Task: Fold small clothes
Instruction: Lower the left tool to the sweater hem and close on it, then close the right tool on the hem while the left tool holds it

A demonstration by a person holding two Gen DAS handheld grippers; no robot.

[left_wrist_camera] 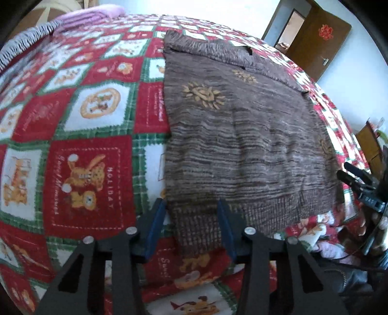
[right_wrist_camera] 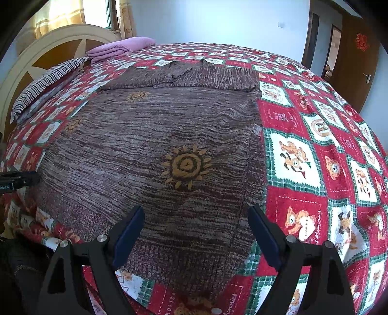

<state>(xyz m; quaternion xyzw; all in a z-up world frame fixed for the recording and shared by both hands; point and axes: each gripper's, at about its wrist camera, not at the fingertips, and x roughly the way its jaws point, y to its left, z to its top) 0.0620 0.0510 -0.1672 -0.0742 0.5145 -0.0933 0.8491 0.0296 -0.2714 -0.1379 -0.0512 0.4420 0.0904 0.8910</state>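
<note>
Brown knitted sweater (right_wrist_camera: pixel 155 145), sun motifs, ribbed hem — lies flat on checked fleece blanket (right_wrist_camera: pixel 315 150) on bed. Left gripper (left_wrist_camera: pixel 191 218) half-narrowed, blue pads straddle hem corner, no pinch visible. Right gripper (right_wrist_camera: pixel 196 232) wide above opposite hem corner — holds nothing.

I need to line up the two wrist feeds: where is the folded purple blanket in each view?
Left wrist: the folded purple blanket sits at the top left, beyond the brown knit sweater.
Right wrist: the blanket lies upper left, beside the headboard.
Shared landmark: the sweater's ribbed hem, lying between each gripper's fingers.
</note>
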